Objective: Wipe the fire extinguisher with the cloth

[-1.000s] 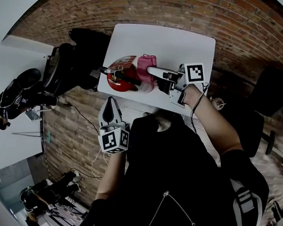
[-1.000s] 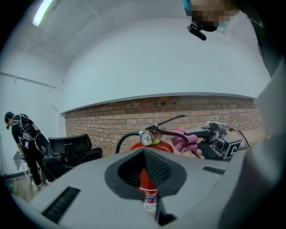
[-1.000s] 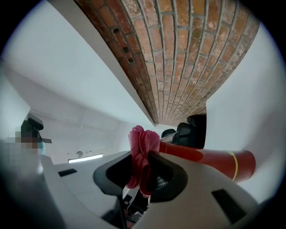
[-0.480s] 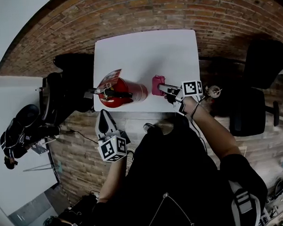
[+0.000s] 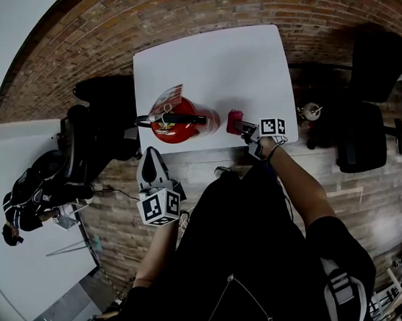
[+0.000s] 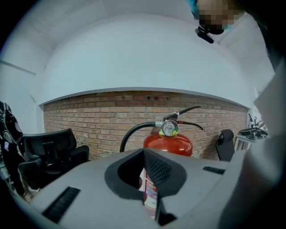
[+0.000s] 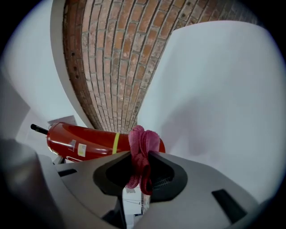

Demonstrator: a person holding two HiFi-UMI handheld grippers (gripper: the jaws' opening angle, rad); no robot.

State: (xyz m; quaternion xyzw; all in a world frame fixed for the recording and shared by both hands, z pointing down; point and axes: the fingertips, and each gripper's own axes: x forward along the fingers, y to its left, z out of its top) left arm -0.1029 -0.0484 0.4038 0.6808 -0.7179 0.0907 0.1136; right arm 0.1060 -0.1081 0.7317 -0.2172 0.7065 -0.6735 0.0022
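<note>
A red fire extinguisher [image 5: 180, 122] stands near the front edge of the white table [image 5: 237, 63], its black hose and lever on top. To its right, a small gap away, my right gripper [image 5: 241, 127] is shut on a bunched pink cloth [image 5: 234, 122]. In the right gripper view the cloth [image 7: 143, 144] sticks out between the jaws in front of the extinguisher [image 7: 89, 141]. My left gripper [image 5: 150, 155] hangs below the table's front edge, shut and holding nothing. It points at the extinguisher [image 6: 169, 144], whose gauge [image 6: 170, 129] faces it.
A black office chair [image 5: 98, 124] stands at the table's left and another chair [image 5: 366, 141] at its right. A second white table [image 5: 16, 150] at far left carries dark gear [image 5: 31, 192]. The floor is brick-patterned.
My right gripper has drawn the pink cloth off the extinguisher's side to a spot to its right near the front edge. The left gripper has stayed below the table edge.
</note>
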